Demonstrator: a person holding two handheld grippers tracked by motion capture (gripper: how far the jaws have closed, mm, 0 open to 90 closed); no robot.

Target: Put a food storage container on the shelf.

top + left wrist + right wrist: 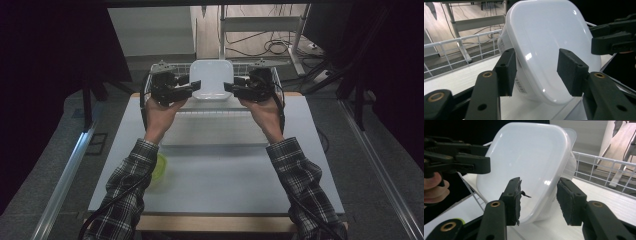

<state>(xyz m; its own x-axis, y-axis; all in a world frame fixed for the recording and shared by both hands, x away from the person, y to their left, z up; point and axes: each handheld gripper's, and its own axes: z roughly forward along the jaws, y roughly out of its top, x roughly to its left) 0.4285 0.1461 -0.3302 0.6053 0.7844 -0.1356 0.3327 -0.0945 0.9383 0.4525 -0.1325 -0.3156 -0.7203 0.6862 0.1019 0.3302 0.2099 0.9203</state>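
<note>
White plastic container [211, 79], tipped up on edge at the wire rack [150, 85] at the table's [215, 180] far end, w/ a gripper on each side. I've got the left gripper [537, 72] w/ jaws spread, rim sitting between the pads, no clamp. Right gripper [539, 200] same: jaws apart astride the rim on the opp. side. Yellow-green thing [161, 167] near my left sleeve.

- Sleeves [131, 187]: dark plaid with pale lines, on both forearms at the lower frame.
- Left gripper [186, 88] and right gripper [239, 88]: black, each trailing a black cable [102, 210].
- Jaws: black bars with brass-ringed screw holes, ending in dark foam pads [571, 70].
</note>
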